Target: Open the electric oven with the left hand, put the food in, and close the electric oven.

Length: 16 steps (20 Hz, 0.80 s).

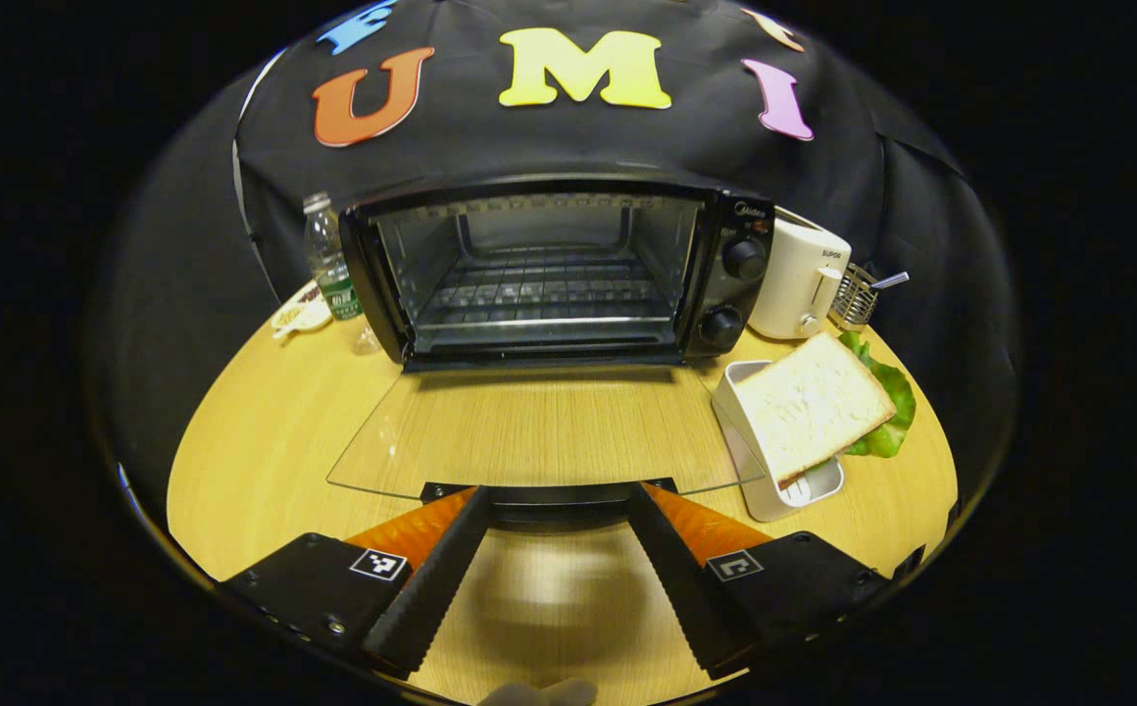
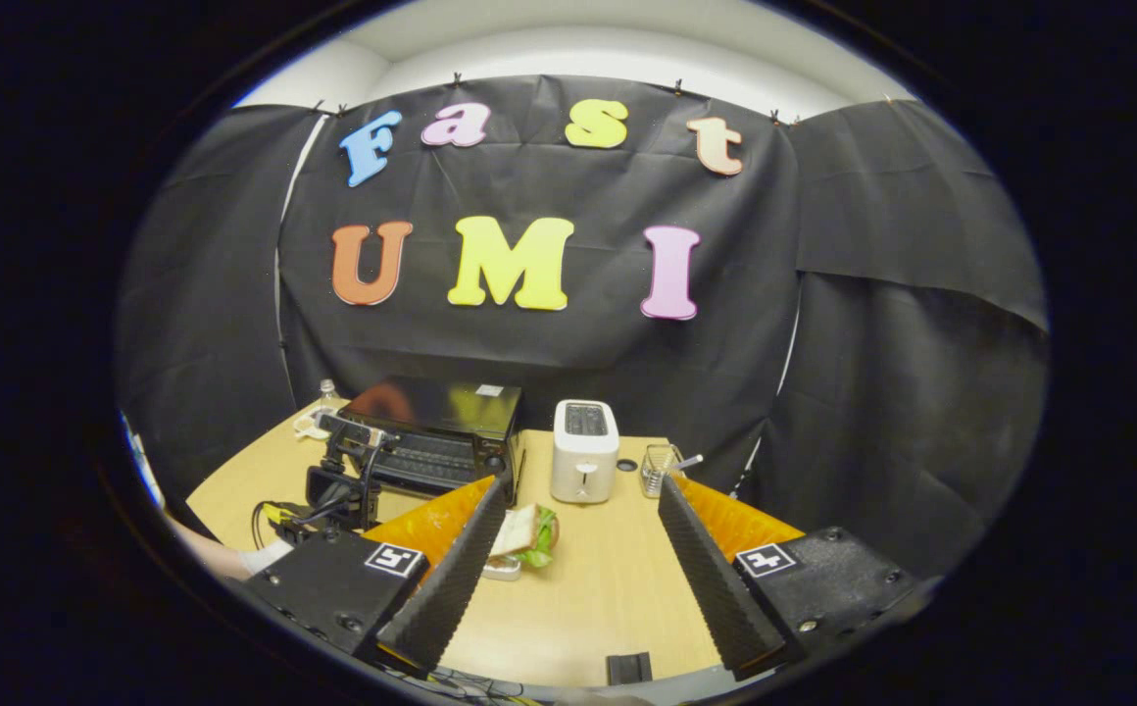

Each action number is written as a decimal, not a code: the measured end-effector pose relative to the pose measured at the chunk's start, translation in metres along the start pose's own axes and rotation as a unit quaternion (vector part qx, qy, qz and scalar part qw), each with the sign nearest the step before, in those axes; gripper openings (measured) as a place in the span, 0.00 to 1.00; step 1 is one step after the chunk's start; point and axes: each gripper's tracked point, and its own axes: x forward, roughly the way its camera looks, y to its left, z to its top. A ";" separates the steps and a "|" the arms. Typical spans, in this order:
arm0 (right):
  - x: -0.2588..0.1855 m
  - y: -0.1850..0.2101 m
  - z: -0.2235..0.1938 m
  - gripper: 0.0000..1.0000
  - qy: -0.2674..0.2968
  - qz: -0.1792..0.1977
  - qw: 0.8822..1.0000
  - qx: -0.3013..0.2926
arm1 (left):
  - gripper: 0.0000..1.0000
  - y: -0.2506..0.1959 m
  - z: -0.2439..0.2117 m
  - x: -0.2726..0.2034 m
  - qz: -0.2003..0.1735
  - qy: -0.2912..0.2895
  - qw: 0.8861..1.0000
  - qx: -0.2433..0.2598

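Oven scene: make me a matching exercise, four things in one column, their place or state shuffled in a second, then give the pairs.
Things:
1. oven door
2. sandwich
3. water bottle
4. toaster

Places or states:
A. standing to the left of the oven in the left gripper view
B. folded down flat, open
C. white, right beside the oven's knob side
D. lying on a white dish in front of the toaster

Pairs: 1-B, 2-D, 3-A, 4-C

Lettuce [image 1: 884,412] lies mostly hidden under bread [image 1: 812,404]; toaster's [image 1: 802,277] left side (oven-blocked) unseen.
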 end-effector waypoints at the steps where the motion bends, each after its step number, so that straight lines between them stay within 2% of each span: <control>1: -0.001 0.000 0.000 1.00 0.002 0.001 1.000 0.001 | 0.95 0.001 -0.009 0.005 0.000 0.020 1.000 -0.008; 3: -0.002 -0.002 -0.004 1.00 0.004 0.000 1.000 0.004 | 0.95 0.002 -0.013 0.008 -0.001 0.031 0.999 -0.020; 8: 0.004 -0.010 -0.017 1.00 0.016 -0.005 1.000 0.012 | 0.94 0.003 -0.009 0.006 0.000 0.018 1.000 -0.008; 9: 0.006 -0.011 -0.019 1.00 0.019 -0.005 1.000 0.015 | 0.94 0.002 -0.006 0.005 -0.002 0.009 1.000 -0.007; 10: 0.009 -0.013 -0.023 0.94 0.021 -0.006 1.000 0.016 | 0.95 0.001 -0.002 0.003 -0.003 -0.002 1.000 -0.004; 11: 0.012 -0.015 -0.025 1.00 0.023 -0.006 1.000 0.017 | 0.95 0.002 0.001 -0.002 -0.005 -0.011 1.000 -0.001; 16: 0.030 -0.022 -0.044 1.00 0.034 -0.001 0.999 0.020 | 0.94 0.007 0.026 -0.043 -0.015 -0.075 0.997 0.008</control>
